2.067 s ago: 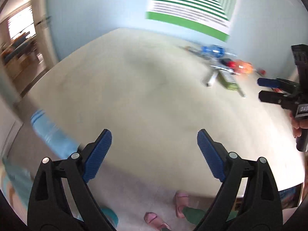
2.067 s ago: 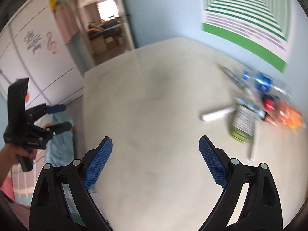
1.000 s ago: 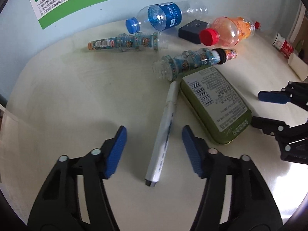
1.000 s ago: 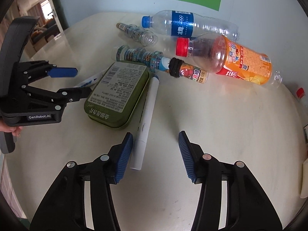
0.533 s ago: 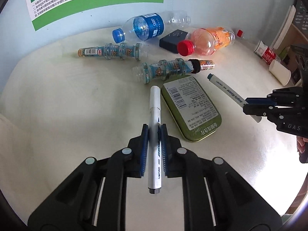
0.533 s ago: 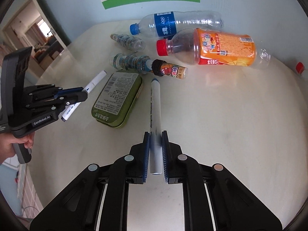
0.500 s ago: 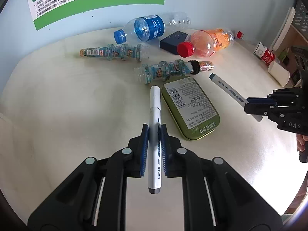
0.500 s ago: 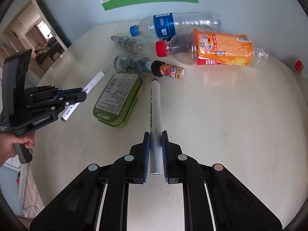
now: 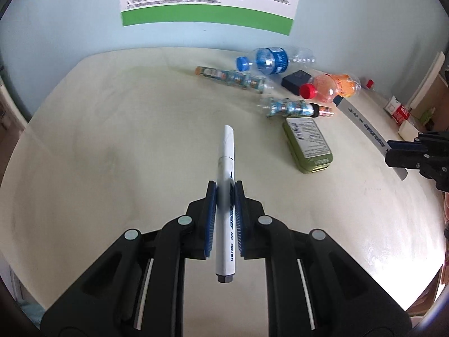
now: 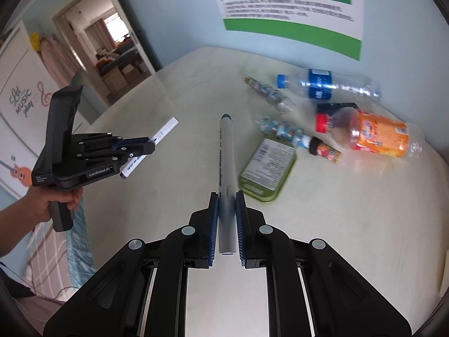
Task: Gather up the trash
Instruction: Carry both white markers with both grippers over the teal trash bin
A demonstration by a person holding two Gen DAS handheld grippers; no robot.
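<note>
I am holding one marker in each claw and lifting both clear of the table (image 9: 112, 129), so the pick-up step looks finished and I am moving into the carry. The left gripper (image 9: 225, 196) is clenched on the white marker (image 9: 226, 168), pads (image 9: 211, 213) pressed flat on either side of its barrel, cap end pointing away from me and out past the green tin (image 9: 308, 146). The right gripper (image 10: 226, 210) is clenched the same way on the grey marker (image 10: 224, 151), which is poking forward just to the left of that tin in the right wrist view. I am judging both pens airborne, not resting on the surface, though the fisheye leaves me unsure how high. Behind the tin, toward the wall, the rest of the trash is waiting: two slim candy tubes (image 9: 233, 77), a blue-label water bottle (image 10: 328, 85), an orange drink bottle (image 10: 373, 132) and a small dark box (image 9: 297, 80) between the two bottles. No bin is showing in either view, so the next move calls for swinging both grippers away from the tin to find the container, keeping the squeeze steady because each long pen is gripped near one end and could pivot, then releasing over it and returning for the bottles.
</note>
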